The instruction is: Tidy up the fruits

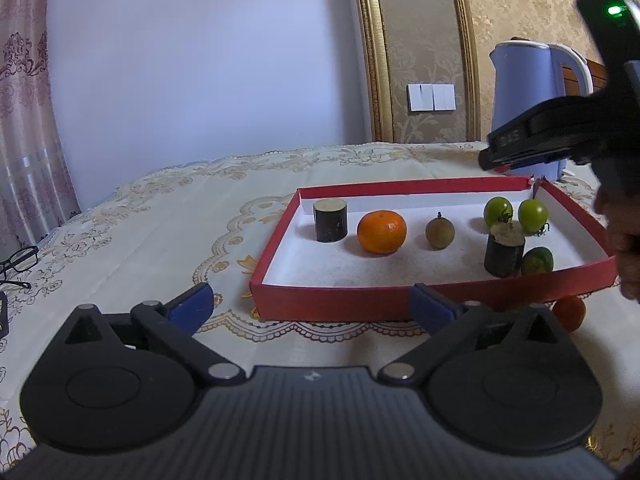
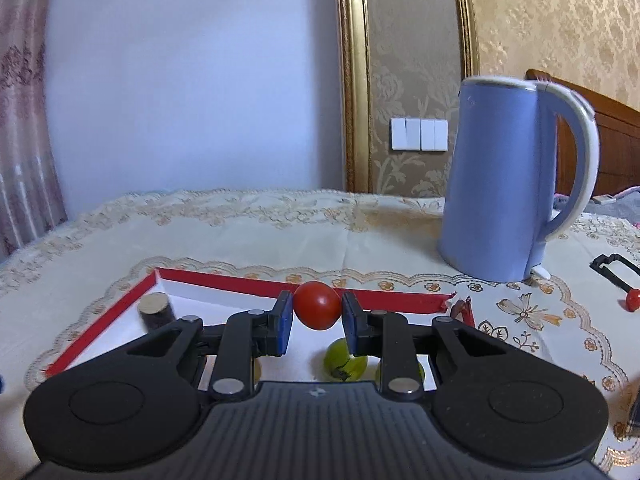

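A red tomato (image 2: 317, 305) hangs pinched above a red-walled, white-floored box (image 1: 332, 303) holding an orange mandarin (image 1: 381, 231), a brownish fruit (image 1: 439, 233), green tomatoes (image 1: 498, 211) and two upright dark cylinders (image 1: 330, 220).

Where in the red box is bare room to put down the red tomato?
Free: the white floor along the near wall of the box, in front of the orange and the brown fruit. Crowded: the right end, where the green tomatoes and a dark cylinder stand close.
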Available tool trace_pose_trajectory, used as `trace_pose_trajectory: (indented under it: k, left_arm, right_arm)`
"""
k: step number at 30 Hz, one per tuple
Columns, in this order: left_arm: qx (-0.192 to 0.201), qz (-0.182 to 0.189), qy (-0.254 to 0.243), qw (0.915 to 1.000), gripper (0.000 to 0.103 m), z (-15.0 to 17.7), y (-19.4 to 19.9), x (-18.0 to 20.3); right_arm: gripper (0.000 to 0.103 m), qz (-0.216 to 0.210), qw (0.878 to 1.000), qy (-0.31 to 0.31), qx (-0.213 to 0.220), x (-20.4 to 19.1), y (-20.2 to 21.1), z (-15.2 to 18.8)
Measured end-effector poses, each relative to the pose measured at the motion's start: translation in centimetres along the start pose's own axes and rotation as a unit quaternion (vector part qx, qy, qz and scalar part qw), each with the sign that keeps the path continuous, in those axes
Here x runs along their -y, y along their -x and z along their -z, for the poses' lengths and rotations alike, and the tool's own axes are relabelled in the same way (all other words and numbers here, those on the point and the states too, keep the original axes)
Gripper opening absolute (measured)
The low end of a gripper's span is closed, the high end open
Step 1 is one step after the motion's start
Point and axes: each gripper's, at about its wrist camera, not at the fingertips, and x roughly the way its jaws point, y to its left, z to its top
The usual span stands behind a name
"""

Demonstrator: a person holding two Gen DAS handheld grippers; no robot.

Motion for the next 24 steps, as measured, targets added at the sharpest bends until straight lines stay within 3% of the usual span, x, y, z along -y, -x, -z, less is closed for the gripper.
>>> trace_pose_trajectory:
  k: [6,10,16,21,24]
  left_arm:
    - [-0.003,-0.001,0.008,1.0,0.103,0.0,-0.1,-0.4]
    - [-0.009,0.003,0.015,0.9998,0.103,-0.1,-0.3,-0.6]
    - [-0.003,0.006,0.016,0.9999,0.103,0.0,0.0,-0.6]
    - [-0.001,0.006,0.017,0.9998,0.103,0.0,0.1,-0.6]
    - [-0.004,0.004,0.022,0.9997,0.103,0.0,0.0,-0.7]
  right_arm:
    - [0.027,0.022,0.999,0.008,-0.039,-0.3,-2.9,0.3]
    - [0.029,0.014,0.999,-0.007,-0.038,0.1,-2.0,0.4]
    - [0.03,0.001,1.0,0.001,-0.008,0.9,3.9,1.5]
    - [0.03,-0.002,1.0,0.016,0.01,1.3,9.8,4.7]
    - [0.03,-0.009,1.0,-0.005,0.005,1.4,11.6,6.9]
